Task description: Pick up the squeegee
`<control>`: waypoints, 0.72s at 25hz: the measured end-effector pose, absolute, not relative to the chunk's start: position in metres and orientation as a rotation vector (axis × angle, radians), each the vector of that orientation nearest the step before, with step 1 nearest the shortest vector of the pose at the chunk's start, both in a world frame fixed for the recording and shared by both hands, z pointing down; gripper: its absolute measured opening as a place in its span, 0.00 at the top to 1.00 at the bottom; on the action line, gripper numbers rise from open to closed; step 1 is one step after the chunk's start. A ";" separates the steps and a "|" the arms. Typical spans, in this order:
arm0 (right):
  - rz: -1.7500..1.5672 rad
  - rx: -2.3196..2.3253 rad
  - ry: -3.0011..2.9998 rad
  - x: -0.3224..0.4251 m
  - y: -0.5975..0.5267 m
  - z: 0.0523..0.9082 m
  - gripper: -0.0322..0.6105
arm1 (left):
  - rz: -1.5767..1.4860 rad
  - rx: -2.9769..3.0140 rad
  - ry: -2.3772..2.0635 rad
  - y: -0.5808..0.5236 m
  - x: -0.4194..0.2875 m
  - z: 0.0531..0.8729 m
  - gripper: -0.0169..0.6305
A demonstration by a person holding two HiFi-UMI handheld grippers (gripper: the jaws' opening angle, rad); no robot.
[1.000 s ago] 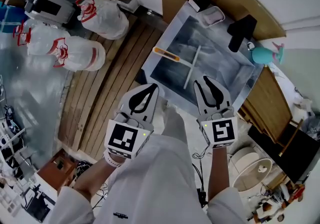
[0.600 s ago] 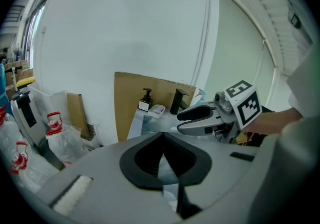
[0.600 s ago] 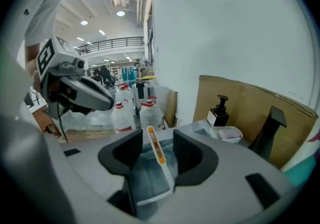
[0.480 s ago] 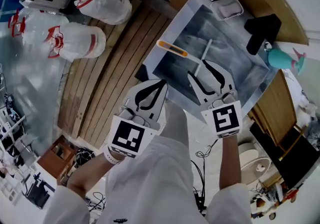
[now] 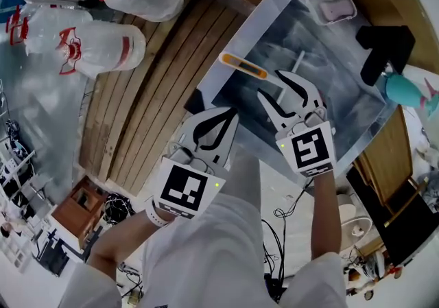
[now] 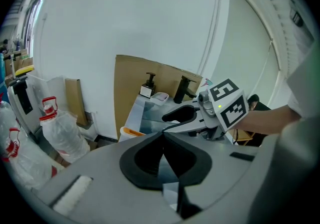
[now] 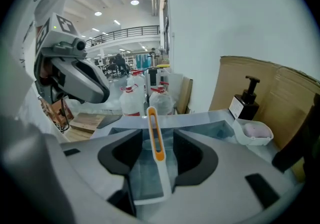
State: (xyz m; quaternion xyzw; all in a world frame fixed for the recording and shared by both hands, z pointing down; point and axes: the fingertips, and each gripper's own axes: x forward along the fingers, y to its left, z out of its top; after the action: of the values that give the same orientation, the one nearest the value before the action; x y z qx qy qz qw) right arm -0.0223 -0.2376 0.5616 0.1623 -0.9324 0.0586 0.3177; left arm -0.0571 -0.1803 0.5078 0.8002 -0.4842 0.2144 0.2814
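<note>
Both hover above the sink (image 5: 240, 38): left hand-held gripper (image 5: 234, 114) closed, empty; right hand-held gripper (image 5: 269, 83) has just been opening its jaws wide, the squeegee (image 5: 243, 66) lying in it lined up between them, ungripped. Probably light, stiff, slick plastic: pinch the orange-handled shaft

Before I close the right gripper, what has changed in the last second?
Both grippers have come down toward the sink. The right gripper has just been opening its jaws, which now frame the squeegee handle with nothing gripped. The left gripper stays shut and empty; the squeegee lies where it did.
</note>
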 end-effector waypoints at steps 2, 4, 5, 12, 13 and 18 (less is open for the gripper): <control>0.148 0.391 -2.451 -0.024 -0.239 0.573 0.67 | 0.585 2.134 -1.286 -0.180 -0.056 0.518 0.97; 0.140 0.359 -2.448 -0.025 -0.239 0.584 0.71 | 0.591 2.124 -1.282 -0.180 -0.056 0.526 0.97; 0.138 0.343 -2.444 -0.026 -0.239 0.589 0.72 | 0.591 2.119 -1.282 -0.180 -0.056 0.529 0.97; 0.113 0.260 -2.404 -0.035 -0.240 0.620 0.72 | 0.578 2.099 -1.289 -0.185 -0.057 0.542 0.97; 0.106 0.253 -2.391 -0.035 -0.241 0.623 0.72 | 0.576 2.097 -1.291 -0.185 -0.057 0.544 0.97; 0.075 0.210 -2.358 -0.036 -0.243 0.636 0.72 | 0.586 2.086 -1.285 -0.184 -0.056 0.551 0.97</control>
State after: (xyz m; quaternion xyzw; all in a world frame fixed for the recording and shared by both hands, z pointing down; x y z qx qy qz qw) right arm -0.0362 -0.2428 0.6364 0.0821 -0.9221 0.0292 0.3771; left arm -0.0560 -0.1845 0.5512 0.7884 -0.4855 0.2214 0.3061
